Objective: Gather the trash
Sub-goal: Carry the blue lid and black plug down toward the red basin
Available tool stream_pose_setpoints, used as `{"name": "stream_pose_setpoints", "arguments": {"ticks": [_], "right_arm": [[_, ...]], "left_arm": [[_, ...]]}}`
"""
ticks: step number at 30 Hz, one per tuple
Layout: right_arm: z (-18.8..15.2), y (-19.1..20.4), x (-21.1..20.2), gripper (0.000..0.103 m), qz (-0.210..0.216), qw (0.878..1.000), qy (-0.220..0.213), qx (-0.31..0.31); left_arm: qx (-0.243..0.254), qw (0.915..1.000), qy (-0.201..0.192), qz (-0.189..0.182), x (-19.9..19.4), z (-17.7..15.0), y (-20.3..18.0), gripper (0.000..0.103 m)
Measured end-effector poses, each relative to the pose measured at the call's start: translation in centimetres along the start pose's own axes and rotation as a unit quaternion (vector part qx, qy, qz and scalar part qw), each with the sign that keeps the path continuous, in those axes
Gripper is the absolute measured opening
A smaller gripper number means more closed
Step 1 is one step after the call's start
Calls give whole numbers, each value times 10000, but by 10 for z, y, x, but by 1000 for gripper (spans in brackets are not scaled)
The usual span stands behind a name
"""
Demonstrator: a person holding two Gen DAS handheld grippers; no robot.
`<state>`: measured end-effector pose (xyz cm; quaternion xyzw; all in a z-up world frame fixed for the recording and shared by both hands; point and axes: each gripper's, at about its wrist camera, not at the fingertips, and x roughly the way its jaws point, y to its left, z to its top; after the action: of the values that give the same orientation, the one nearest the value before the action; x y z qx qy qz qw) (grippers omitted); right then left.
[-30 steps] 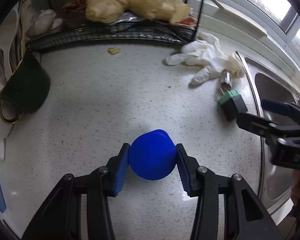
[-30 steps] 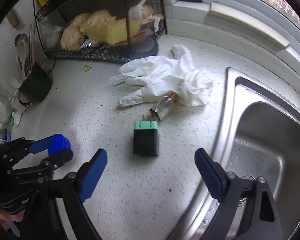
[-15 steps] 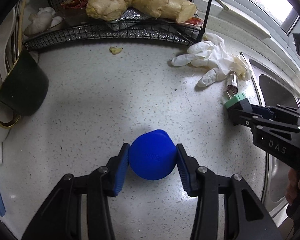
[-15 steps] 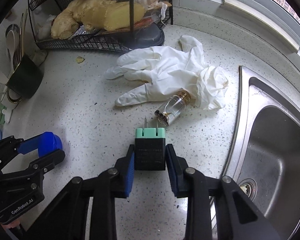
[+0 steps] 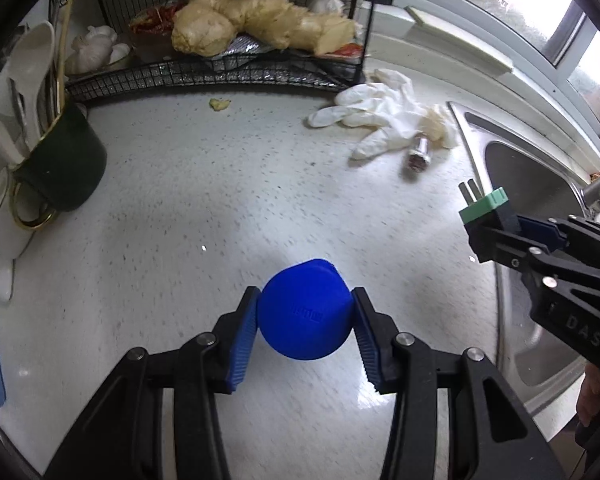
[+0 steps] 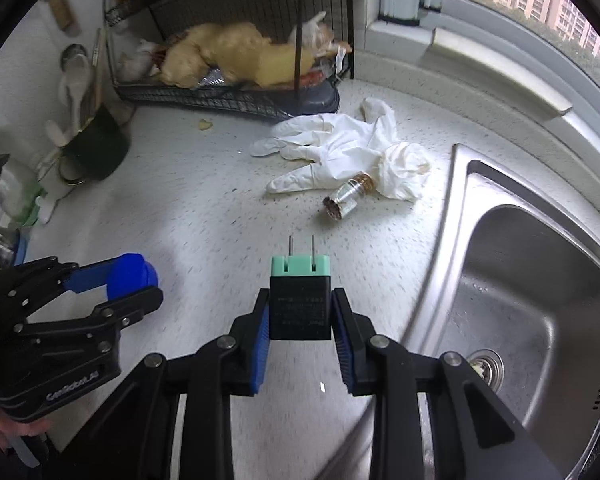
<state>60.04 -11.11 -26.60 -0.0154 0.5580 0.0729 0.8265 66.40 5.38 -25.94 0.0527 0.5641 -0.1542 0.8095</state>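
We see the right gripper [image 6: 300, 314] now lifted off the worktop [image 6: 204, 208], clamping the plug adapter [image 6: 300, 300] | left gripper [image 5: 305, 322] clamps blue cap [image 5: 304, 312] | glove [image 6: 340, 152], vial [image 6: 346, 200] near sink [image 6: 540, 280] edge.

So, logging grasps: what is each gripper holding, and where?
Left gripper: blue cap, clamped across its sides. Right gripper: charger plug, gripped on its black body, prongs pointing forward.
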Motion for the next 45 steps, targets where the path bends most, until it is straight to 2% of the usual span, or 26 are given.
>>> {"name": "stream_pose_setpoints", "arguments": {"ticks": [9, 13, 17, 24, 31, 38, 45], "right_arm": [[-54, -10, -74, 27, -13, 9992, -388, -86], [-81, -20, -103, 27, 19, 9984, -563, -78], [-124, -27, -140, 27, 75, 9973, -726, -107], [-189, -36, -191, 27, 106, 9948, -1001, -129], [-255, -50, -229, 27, 164, 9937, -1102, -150], [-299, -62, -234, 27, 181, 9953, -944, -124], [-334, -74, -209, 27, 110, 9980, -614, 60]], "left_arm": [[128, 9996, -241, -38, -49, -42, -52, 43], [212, 9990, -399, -71, -79, -76, -85, 43], [221, 9984, -514, -114, -106, -109, -113, 43], [286, 9967, -755, -8, -152, -179, -172, 43], [210, 9962, -833, 120, -187, -250, -220, 43], [194, 9979, -612, 58, -181, -293, -252, 43], [210, 9997, -82, -75, -135, -326, -267, 43]]}}
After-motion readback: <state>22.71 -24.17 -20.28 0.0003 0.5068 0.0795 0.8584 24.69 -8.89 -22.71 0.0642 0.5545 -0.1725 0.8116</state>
